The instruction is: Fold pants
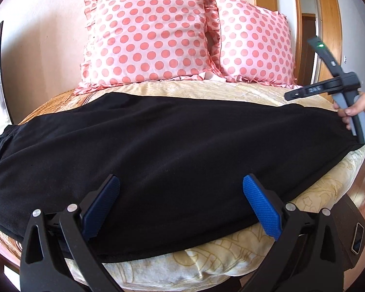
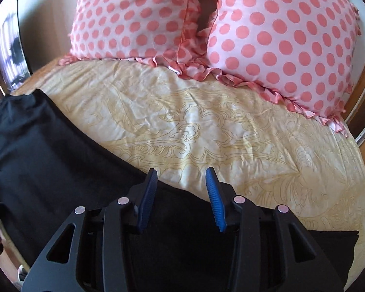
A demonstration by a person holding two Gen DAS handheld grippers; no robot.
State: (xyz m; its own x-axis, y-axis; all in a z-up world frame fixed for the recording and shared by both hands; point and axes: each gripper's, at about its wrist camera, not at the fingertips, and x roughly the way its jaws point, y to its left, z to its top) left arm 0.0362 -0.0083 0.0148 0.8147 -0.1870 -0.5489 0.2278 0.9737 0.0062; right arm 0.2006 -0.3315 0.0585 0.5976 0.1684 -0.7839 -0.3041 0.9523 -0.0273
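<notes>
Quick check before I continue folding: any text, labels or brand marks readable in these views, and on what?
"DAS", seemingly, faint and blurred: on the black bar of the right gripper, left wrist view.
Black pants, polka-dot pillows, patterned bedspread: no readable text.

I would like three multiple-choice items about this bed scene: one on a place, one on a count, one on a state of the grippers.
1. Where do the black pants lie?
A. on the pillows
B. spread across the cream bedspread
C. on the floor

2. How many polka-dot pillows stand at the head of the bed?
A. one
B. two
C. four

3. How do the left gripper's jaws stand?
A. wide apart, gripping nothing
B. shut on a pillow
C. shut on a phone

Key:
1 B, the pants stretch over the bedspread in front of the pillows.
2 B, two dotted pillows lean side by side.
3 A, the blue pads are apart above the pants.
</notes>
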